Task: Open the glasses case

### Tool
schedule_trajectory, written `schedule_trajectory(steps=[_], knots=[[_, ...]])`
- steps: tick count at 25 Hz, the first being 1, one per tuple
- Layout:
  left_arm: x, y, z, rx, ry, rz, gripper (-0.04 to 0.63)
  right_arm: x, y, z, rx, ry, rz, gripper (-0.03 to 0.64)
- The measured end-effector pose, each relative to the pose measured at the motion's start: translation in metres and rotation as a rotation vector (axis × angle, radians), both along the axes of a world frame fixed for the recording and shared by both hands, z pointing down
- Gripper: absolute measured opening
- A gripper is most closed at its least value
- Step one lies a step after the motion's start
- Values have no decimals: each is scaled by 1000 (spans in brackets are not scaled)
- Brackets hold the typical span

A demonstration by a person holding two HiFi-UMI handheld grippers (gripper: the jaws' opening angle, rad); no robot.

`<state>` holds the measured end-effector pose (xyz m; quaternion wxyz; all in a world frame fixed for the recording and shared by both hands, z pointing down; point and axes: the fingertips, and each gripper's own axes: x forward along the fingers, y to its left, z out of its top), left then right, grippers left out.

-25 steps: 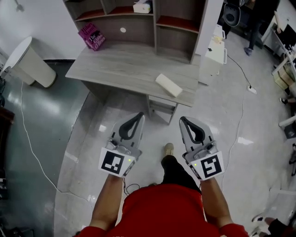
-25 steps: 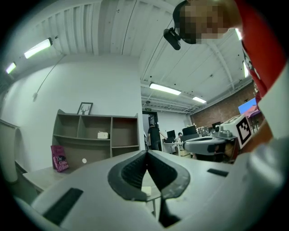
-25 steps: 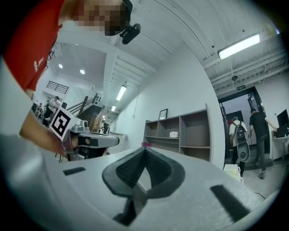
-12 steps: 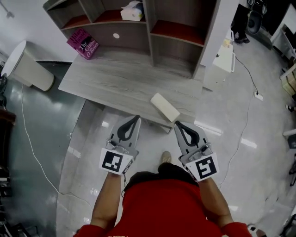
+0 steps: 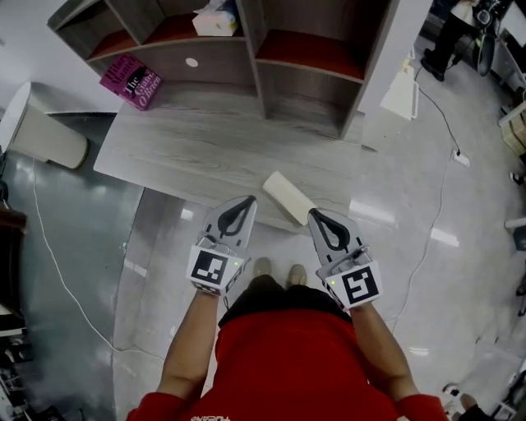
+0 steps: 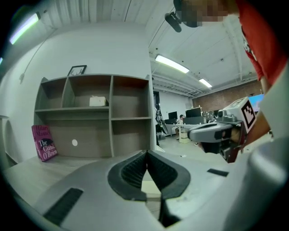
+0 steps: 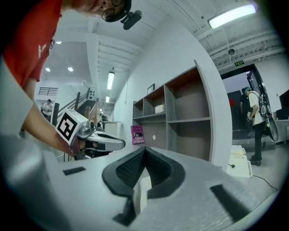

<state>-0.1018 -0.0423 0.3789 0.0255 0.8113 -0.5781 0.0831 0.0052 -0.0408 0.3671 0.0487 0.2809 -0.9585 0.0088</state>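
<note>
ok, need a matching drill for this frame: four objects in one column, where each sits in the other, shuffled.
1. cream oblong glasses case
2. magenta hardcover book
3. pale tissue box
4. white round bin

A. on the floor, left of the grey wooden desk
B. in an upper compartment of the shelf unit
C. near the desk's front edge
D. back left of the desktop

Pairs: 1-C, 2-D, 3-B, 4-A

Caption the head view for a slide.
The left gripper and right gripper, jaws shut and empty, near the closed glasses case at the edge of the desk.
</note>
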Motion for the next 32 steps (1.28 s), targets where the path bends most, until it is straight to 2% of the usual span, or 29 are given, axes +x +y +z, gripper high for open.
schedule_trajectory(steps=[4,13,16,19,21,28,32], knots=[[-3,-18,38,-78,-15,61,9,-5,-11,20,-37,43,39,5],[-15,-49,96,-249,-42,140,11,-12,-30,58,-86,122,116,6],[-15,-53,113,-302,-65,186,18,-16,-29,72,-120,170,107,72],[-12,-55,128,-355,-77,239,95,-20,-28,86,-147,214,99,102],[-12,-57,137,-391,-86,266,115,-22,-28,96,-149,243,94,128],[-15,-56,179,-544,-172,363,147,-26,-27,131,-206,345,59,237],[-13,-59,193,-597,-196,402,156,-24,-27,152,-231,430,36,292]])
